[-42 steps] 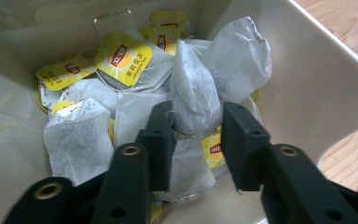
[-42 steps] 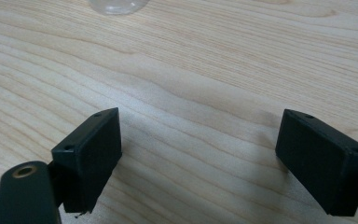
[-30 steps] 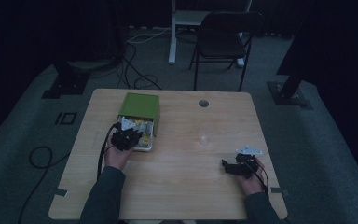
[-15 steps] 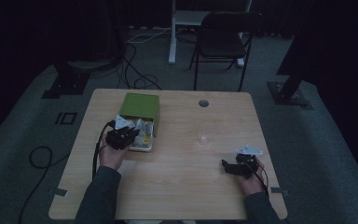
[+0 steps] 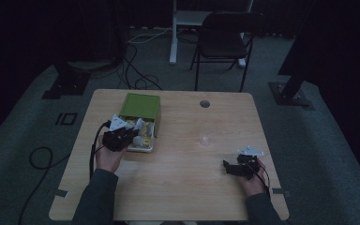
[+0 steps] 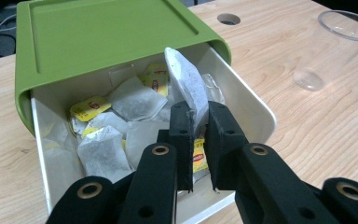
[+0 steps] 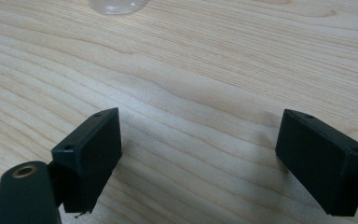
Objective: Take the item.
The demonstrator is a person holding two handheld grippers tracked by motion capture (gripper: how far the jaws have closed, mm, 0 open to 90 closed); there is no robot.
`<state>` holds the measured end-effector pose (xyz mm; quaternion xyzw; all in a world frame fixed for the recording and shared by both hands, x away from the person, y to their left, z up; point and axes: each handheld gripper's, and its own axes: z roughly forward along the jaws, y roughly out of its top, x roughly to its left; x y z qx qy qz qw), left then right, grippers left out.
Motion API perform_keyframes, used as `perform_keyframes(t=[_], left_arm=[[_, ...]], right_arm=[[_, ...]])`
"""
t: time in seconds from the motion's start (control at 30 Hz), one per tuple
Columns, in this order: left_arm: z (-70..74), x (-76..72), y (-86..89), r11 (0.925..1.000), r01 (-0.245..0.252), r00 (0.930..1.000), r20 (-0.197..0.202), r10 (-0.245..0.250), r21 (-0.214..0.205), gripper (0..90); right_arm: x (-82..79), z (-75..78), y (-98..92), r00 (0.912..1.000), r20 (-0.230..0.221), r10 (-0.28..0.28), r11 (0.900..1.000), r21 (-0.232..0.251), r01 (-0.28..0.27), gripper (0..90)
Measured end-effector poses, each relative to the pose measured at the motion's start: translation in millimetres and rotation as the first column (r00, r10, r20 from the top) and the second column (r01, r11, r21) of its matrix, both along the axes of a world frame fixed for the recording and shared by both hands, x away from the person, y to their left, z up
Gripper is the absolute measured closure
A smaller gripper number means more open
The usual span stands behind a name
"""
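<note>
Progress: one tea bag (image 6: 186, 86) is pinched between the jaws of the left gripper (image 6: 198, 140) and stands clear above the open white drawer (image 6: 256, 116) of the green box (image 6: 102, 32). Judged from this, the pick is made; carrying and placing remain, most likely into the clear plastic cup (image 6: 333, 46), which stands empty on the desk (image 5: 183, 187) to the right of the box. More tea bags and yellow tags lie loose in the drawer below the held one.

The right gripper (image 7: 198, 158) rests low over bare desk, well to the right of the box, jaws spread wide with nothing between them.

Clearance: the stretch between box and cup is bare wood. The drawer's front wall sits just beside the left gripper. A cable hole (image 5: 204, 103) lies beyond the cup.
</note>
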<state>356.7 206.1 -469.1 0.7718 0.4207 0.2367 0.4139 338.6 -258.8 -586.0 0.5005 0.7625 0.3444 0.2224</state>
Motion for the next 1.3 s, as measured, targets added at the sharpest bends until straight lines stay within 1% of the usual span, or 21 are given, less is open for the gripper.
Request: perform_keyframes(t=[0.2,0.3,0.4,0.43,0.57,0.73,0.97,1.1,1.3], left_arm=[[1.4,-4.8,-0.9,0.9999,0.015,0.9999,0.002,-0.015,0.003,83.0],[1.0,-9.2,-1.1,0.9996,0.029,0.9996,0.004,-0.029,-0.008,83.0],[0.8,-13.0,-1.2,0.9992,0.039,0.9993,0.002,-0.039,-0.007,83.1],[1.2,-16.9,-0.9,0.9989,0.047,0.9989,0.004,-0.047,-0.001,83.1],[2.6,-24.4,-0.3,0.9982,0.06,0.9981,0.007,-0.06,0.002,83.1],[4.9,-30.7,-0.3,0.9969,0.078,0.9969,0.009,-0.078,0.008,83.1],[8.0,-39.7,-1.6,0.9951,0.098,0.9951,0.008,-0.098,0.003,83.1],[8.7,-43.9,-2.6,0.9933,0.115,0.9933,0.002,-0.115,-0.003,83.1],[12.3,-51.7,-6.3,0.9876,0.157,0.9876,0.007,-0.157,-0.007,83.1]], right_arm=[[0.0,0.0,0.0,1.0,0.0,0.0,1.0,0.001,0.0,13.9],[0.0,0.0,0.0,1.0,0.0,0.0,1.0,0.0,0.0,13.9],[0.0,0.0,0.1,1.0,0.0,0.0,1.0,0.001,0.0,13.9],[0.0,0.0,0.0,1.0,0.0,0.0,1.0,0.001,0.0,13.9],[0.1,-0.1,-0.1,1.0,0.002,0.001,1.0,0.0,-0.001,13.9],[0.0,-0.1,0.0,1.0,0.001,0.001,1.0,0.0,-0.001,13.9],[0.1,-0.1,-0.1,1.0,0.002,0.002,1.0,-0.001,-0.002,13.9],[0.0,-0.1,-0.1,1.0,0.001,0.002,1.0,0.0,-0.002,13.9],[0.0,-0.1,-0.1,1.0,0.001,0.002,1.0,-0.001,-0.002,13.9]])
